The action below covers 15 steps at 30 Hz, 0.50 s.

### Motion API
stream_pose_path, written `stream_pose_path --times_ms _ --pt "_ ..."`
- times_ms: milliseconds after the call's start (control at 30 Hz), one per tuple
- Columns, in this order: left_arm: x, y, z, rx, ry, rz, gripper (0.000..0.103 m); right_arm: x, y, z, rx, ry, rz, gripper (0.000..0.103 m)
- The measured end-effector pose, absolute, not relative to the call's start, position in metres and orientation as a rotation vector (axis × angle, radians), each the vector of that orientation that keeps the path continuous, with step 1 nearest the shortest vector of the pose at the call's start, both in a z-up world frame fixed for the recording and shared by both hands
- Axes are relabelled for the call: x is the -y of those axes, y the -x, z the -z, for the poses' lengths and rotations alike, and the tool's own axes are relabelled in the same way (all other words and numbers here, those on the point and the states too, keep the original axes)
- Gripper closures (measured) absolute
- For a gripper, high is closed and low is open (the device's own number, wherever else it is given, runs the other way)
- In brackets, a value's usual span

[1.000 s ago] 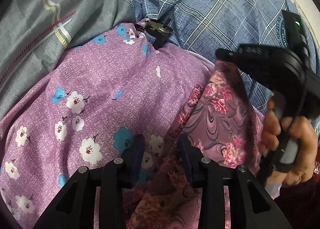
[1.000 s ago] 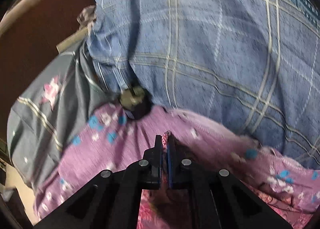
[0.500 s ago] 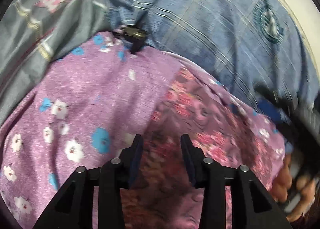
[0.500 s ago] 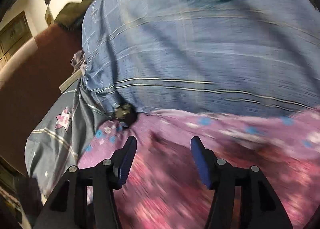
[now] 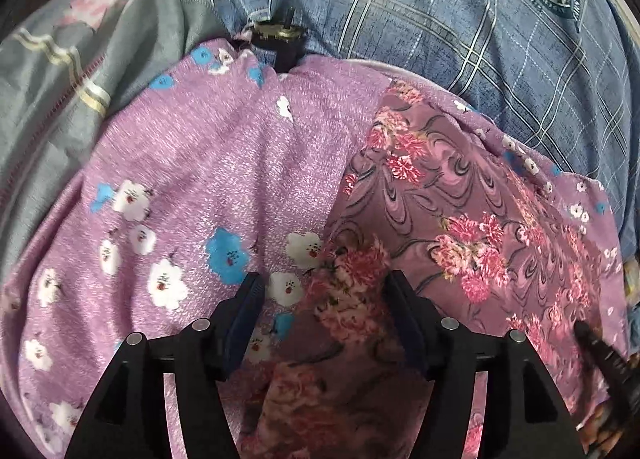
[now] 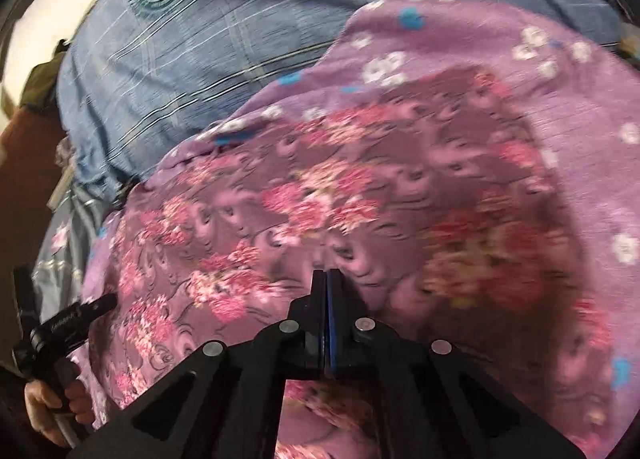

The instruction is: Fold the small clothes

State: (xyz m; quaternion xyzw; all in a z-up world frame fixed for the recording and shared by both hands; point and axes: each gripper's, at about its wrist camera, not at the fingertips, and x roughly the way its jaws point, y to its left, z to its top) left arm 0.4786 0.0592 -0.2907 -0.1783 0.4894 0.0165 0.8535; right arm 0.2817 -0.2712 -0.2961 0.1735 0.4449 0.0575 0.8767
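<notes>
A small mauve cloth with pink flower print (image 5: 460, 227) lies spread on a lilac cloth with white and blue flowers (image 5: 208, 179). My left gripper (image 5: 322, 291) is open, its jaws wide apart over the near edge of the pink-flowered cloth, where a fold bunches up between them. My right gripper (image 6: 327, 279) has its jaws closed together just above the same pink-flowered cloth (image 6: 320, 195); the view is blurred and I cannot see cloth pinched between them. The left handle and hand (image 6: 60, 339) show at the lower left of the right wrist view.
A blue plaid sheet (image 5: 460, 19) covers the bed beyond the cloths. A grey floral cloth (image 5: 72, 71) lies at the left. A small dark round object (image 5: 278, 39) sits at the far edge of the lilac cloth. A brown surface (image 6: 24, 163) lies at the left.
The right gripper let go of the lifted cloth corner, swung right and down, and closed again. The pink-flowered cloth now lies flat. The left gripper opened wider.
</notes>
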Motion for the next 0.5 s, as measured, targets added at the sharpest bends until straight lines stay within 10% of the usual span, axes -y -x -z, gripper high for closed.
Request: stream_pose_path --times_ms 500 --pt "0.016 -0.468 0.277 -0.961 0.079 0.006 0.039 0.143 -0.383 0.317 -1.004 -0.325 -0.340 0.094"
